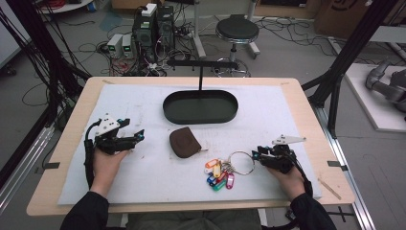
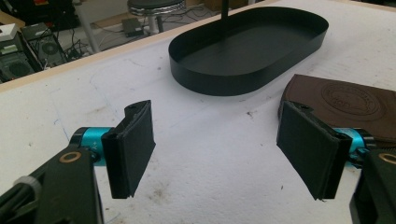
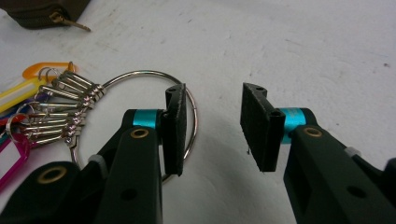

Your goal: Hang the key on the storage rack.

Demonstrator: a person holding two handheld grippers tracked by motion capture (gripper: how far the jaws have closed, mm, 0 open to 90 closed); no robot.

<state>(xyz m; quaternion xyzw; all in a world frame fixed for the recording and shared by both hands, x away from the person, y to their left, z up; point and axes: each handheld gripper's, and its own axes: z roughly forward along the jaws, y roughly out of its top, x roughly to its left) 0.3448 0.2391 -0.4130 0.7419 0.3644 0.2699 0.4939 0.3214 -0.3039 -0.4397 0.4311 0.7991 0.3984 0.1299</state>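
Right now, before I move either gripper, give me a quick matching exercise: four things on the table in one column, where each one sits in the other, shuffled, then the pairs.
Things:
1. black oval tray
2. brown pouch
3. key ring
4. coloured key tags

Places:
A. just ahead of the right gripper, its rim passing under one jaw
B. far middle of the white mat, with an upright post behind it
C. near edge of the mat, left of the big ring
D. centre of the mat, between tray and tags

Pairs: 1-B, 2-D, 3-A, 4-C
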